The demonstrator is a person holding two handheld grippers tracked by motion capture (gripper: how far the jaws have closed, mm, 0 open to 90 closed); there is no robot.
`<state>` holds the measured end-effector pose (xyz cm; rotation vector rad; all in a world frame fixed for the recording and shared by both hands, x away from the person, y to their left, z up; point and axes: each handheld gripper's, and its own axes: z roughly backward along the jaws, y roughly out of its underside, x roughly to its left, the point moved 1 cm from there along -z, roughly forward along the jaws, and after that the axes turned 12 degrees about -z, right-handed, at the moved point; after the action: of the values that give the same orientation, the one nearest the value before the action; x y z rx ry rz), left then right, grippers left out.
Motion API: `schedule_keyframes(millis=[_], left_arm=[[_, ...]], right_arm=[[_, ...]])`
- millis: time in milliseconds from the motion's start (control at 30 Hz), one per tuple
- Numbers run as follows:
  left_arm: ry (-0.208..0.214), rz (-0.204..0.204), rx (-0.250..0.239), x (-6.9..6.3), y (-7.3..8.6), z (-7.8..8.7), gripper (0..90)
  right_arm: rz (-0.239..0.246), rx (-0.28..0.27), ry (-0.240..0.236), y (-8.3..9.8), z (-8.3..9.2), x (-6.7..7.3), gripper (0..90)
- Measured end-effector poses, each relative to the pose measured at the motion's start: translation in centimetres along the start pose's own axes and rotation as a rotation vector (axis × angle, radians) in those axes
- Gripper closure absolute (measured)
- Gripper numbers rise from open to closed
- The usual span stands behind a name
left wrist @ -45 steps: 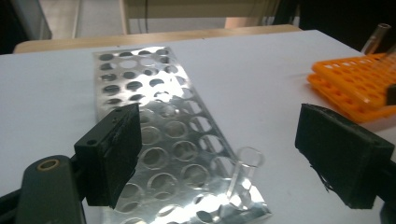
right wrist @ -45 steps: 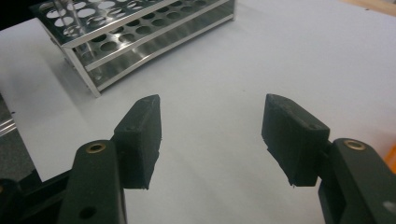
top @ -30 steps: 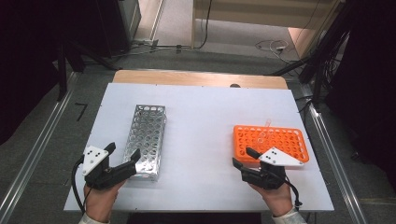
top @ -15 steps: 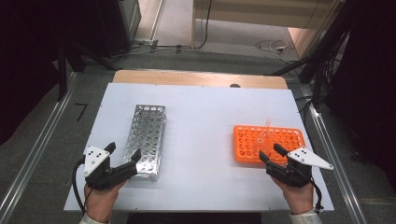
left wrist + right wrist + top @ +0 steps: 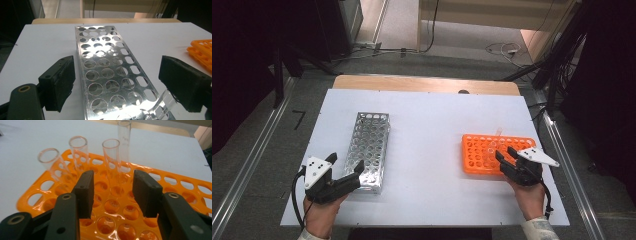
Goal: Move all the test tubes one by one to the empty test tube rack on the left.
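Left edge of white table (image 5: 427, 125): left gripper (image 5: 346, 172) low at near-left corner, held in left hand (image 5: 319, 215), jaws spread wide, gripping nothing. In left gripper view, near end of metal rack (image 5: 110, 72) sits between the two pads, apart from both; left pad just beside rack's side wall, right pad well clear. Rack count: one, silver, perforated top, lying lengthwise and slightly angled away from the person, holes empty as far as visible. Sliver of orange rack (image 5: 201, 53) at right edge of that view.

Centre of table: bare white surface, two racks well apart.

Right side: one orange rack (image 5: 484, 155), flat on table, near right edge. Right gripper (image 5: 504, 157) held in right hand (image 5: 529, 197), hovering over rack's near-right corner, tips pointing across the rack toward table centre. Jaws at medium gap, just been closing, nothing between the pads, no contact with glass. In right gripper view, test tubes (image 5: 111, 157) stand in rack holes just beyond the fingertips: count four, clear glass, open tops. Three in a near row; leftmost tilted left, other two roughly upright. Fourth taller in frame, farther back, upright. Third tube from left lines up closest with the jaw gap, still ahead of the pads, not inside them. Tube contents: cannot tell, look empty.

Totals: two grippers, two racks, four tubes.
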<state>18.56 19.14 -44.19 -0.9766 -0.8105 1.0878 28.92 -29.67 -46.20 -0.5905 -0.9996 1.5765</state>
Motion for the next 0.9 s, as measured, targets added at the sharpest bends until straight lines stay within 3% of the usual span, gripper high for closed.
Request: schedule_keyframes(millis=[167,533,700,900], left_arm=[[0.000,-0.003,0.004,-0.1,0.0,-0.1,13.6],[-0.002,-0.010,0.006,-0.2,0.0,-0.1,13.6],[-0.001,-0.011,0.006,-0.1,0.0,0.0,13.7],[-0.002,-0.010,0.004,-0.1,0.0,0.0,13.7]], right_arm=[[-0.001,0.019,0.030,0.0,-1.3,-0.2,57.9],[0.010,0.041,0.032,0.1,-2.6,-0.3,65.8],[0.016,0.032,0.042,0.0,-2.7,-0.3,72.6],[0.003,0.013,0.038,-0.2,-2.3,-0.3,72.8]])
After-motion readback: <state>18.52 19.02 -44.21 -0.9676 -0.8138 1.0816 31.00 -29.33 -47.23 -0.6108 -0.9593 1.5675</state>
